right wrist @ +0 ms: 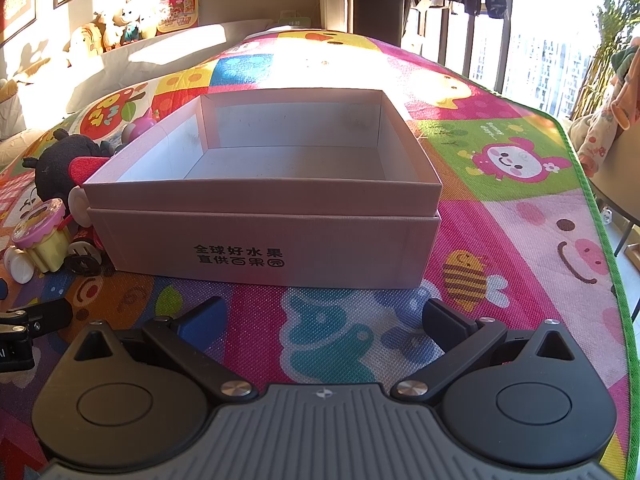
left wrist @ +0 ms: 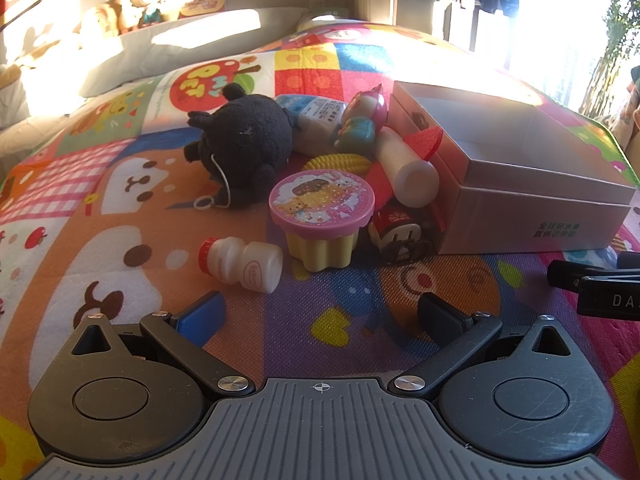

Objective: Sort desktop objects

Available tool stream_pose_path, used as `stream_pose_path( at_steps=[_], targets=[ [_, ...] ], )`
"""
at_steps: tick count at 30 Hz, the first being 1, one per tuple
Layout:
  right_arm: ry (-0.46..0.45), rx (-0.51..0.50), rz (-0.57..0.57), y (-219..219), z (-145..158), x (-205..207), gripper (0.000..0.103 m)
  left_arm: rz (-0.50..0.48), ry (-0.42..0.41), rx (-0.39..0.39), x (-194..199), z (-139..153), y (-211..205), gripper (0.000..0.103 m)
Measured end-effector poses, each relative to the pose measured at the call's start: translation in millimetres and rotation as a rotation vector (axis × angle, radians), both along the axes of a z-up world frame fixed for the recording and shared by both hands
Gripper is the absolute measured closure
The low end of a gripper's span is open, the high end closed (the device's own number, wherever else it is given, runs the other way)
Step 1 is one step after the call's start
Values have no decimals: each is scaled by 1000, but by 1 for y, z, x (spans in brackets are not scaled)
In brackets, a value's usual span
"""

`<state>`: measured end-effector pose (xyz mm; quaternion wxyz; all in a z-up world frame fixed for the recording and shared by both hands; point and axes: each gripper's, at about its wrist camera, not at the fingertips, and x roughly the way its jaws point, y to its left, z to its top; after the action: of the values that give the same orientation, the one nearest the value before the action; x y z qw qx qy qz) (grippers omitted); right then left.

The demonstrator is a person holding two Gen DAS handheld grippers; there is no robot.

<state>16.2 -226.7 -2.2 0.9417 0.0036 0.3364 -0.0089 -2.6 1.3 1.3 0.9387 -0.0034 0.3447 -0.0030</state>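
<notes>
We hold our left gripper [left wrist: 320, 312] with fingers spread wide and nothing between them, low over the play mat [left wrist: 120, 208]. Just ahead lie a small white bottle [left wrist: 240, 262] on its side, a pink-lidded cup [left wrist: 322, 216] and a black plush [left wrist: 244, 144]. Our right gripper [right wrist: 322, 320], likewise spread apart, faces the open cardboard box [right wrist: 280, 248], beside the toys.
</notes>
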Motion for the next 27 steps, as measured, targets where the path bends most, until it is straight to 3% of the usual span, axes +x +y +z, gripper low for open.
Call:
stream_pose_path(
  at_steps=[5, 12, 18, 22, 27],
  targets=[
    [39, 1, 8, 2, 2, 0, 0, -3, 20, 5, 2, 0, 0, 0],
    [65, -3, -40, 8, 5, -42, 0, -53, 79, 8, -15, 4, 5, 0],
    [79, 6, -31, 6, 6, -48, 0, -82, 73, 9, -24, 4, 7, 0],
    [73, 5, -33, 7, 6, -48, 0, -67, 15, -29, -24, 9, 14, 0],
    [62, 4, -33, 7, 6, -49, 0, -69, -113, 36, -10, 26, 15, 0]
  ],
)
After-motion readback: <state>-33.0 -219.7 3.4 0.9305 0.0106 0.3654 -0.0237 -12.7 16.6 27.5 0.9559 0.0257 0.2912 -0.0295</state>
